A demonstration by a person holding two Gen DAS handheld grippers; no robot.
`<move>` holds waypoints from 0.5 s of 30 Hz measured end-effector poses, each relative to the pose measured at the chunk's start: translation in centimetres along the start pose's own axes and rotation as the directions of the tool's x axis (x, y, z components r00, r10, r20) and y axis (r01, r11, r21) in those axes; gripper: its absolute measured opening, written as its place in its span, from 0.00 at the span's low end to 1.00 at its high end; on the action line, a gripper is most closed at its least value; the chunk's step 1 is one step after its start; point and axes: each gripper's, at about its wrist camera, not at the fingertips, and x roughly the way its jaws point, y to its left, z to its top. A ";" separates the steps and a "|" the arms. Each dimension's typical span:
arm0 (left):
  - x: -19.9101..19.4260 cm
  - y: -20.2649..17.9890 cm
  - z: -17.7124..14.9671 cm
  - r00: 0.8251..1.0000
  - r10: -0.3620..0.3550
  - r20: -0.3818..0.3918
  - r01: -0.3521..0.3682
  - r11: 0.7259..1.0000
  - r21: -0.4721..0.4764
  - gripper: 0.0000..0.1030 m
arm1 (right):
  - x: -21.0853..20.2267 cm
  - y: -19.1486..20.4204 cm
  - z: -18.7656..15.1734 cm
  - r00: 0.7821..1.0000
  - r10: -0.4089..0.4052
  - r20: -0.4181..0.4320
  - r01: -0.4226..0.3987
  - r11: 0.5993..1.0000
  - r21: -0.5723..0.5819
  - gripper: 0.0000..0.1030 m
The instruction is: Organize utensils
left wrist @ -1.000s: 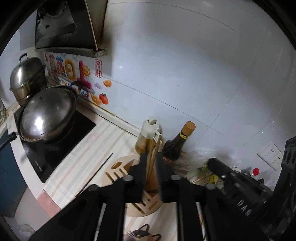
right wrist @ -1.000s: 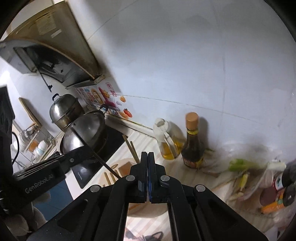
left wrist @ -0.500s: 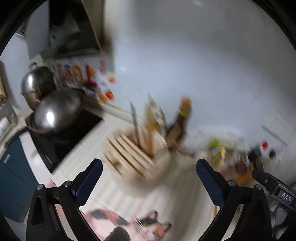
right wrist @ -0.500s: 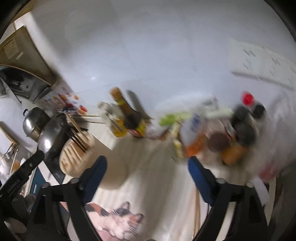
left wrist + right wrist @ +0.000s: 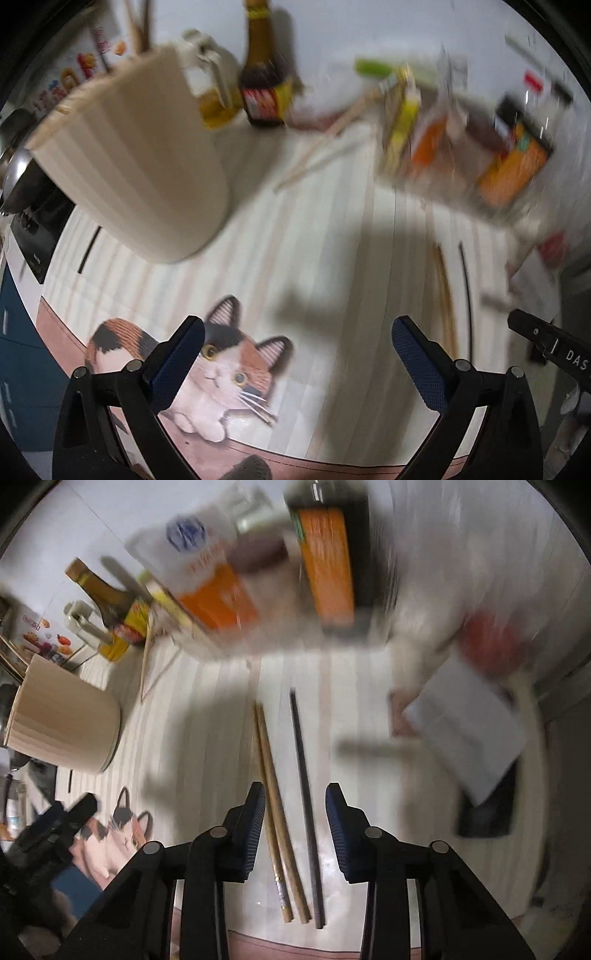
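Note:
A cream round utensil holder point(image 5: 144, 162) stands on the striped counter, with chopsticks poking out of its top; it also shows in the right wrist view point(image 5: 62, 712). Two wooden chopsticks point(image 5: 275, 801) and one black chopstick point(image 5: 304, 794) lie side by side on the counter. My right gripper point(image 5: 295, 805) is open and hovers right over them, the fingers either side of the three sticks. My left gripper point(image 5: 295, 347) is wide open and empty above the counter near a cat picture point(image 5: 221, 369). The chopsticks show at the right in the left wrist view point(image 5: 448, 295).
A dark sauce bottle point(image 5: 262, 74) and an oil bottle point(image 5: 212, 85) stand by the wall behind the holder. Blurred packets and jars point(image 5: 480, 147) crowd the back right. More loose chopsticks point(image 5: 325, 144) lie near them. A white paper point(image 5: 465, 731) lies right.
Both grippers have opened and swung down from the wall view toward the counter. The right one has come over the three loose chopsticks. The left one let go of the chopsticks at the holder.

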 end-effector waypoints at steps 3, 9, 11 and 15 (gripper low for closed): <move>1.7 -0.9 -0.5 0.999 0.021 -0.034 -0.020 1.000 0.016 1.00 | 2.1 0.4 -0.3 0.998 0.043 -0.039 -0.043 0.999 -0.018 0.34; 3.6 -1.5 -1.5 0.996 0.051 -0.077 -0.048 0.998 0.038 1.00 | 5.9 2.0 -0.7 0.993 0.011 -0.115 -0.022 0.995 -0.095 0.32; 4.0 -1.5 -1.8 0.995 0.061 -0.082 -0.058 0.998 0.040 1.00 | 7.0 2.9 -1.1 0.991 -0.040 -0.124 0.022 0.989 -0.144 0.21; 4.3 -1.5 -2.0 0.993 0.064 -0.096 -0.062 0.998 0.030 1.00 | 7.3 3.2 -1.3 0.992 -0.054 -0.115 0.035 0.986 -0.165 0.12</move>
